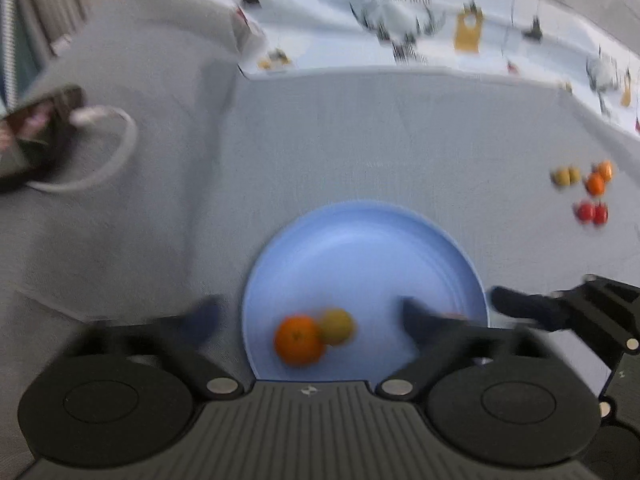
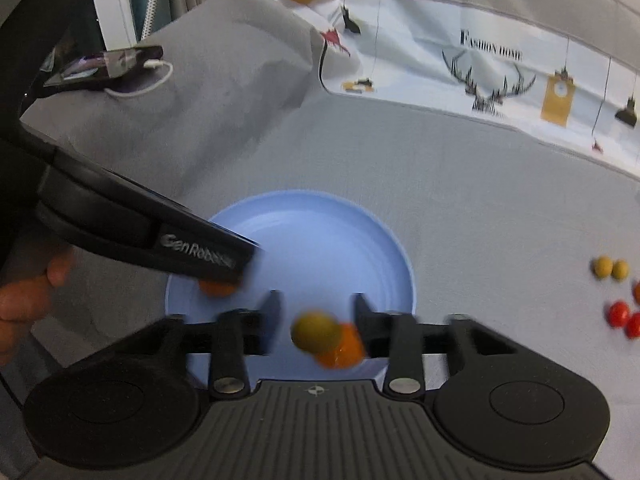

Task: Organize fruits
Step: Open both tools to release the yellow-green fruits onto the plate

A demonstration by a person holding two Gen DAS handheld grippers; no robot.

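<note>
A blue plate (image 1: 360,264) lies on the grey cloth. In the left wrist view my left gripper (image 1: 312,320) stands wide open over the plate's near side. A blurred orange (image 1: 298,340) and a yellow-green fruit (image 1: 336,326) lie on the plate between its fingers, touched by neither. In the right wrist view my right gripper (image 2: 318,312) is open above the plate (image 2: 320,232). A blurred yellow-green fruit (image 2: 314,330) and an orange (image 2: 346,352) sit between its fingers, clear of the pads. Another orange (image 2: 216,289) peeks from under the left gripper's finger (image 2: 208,252).
Loose fruits lie on the cloth to the right: a yellow-green pair (image 2: 612,268), red ones (image 2: 624,316) and oranges (image 1: 598,178). A phone with a white cable (image 2: 108,66) rests at the far left. A person's hand (image 2: 24,300) holds the left gripper. A printed cloth (image 2: 500,60) lies behind.
</note>
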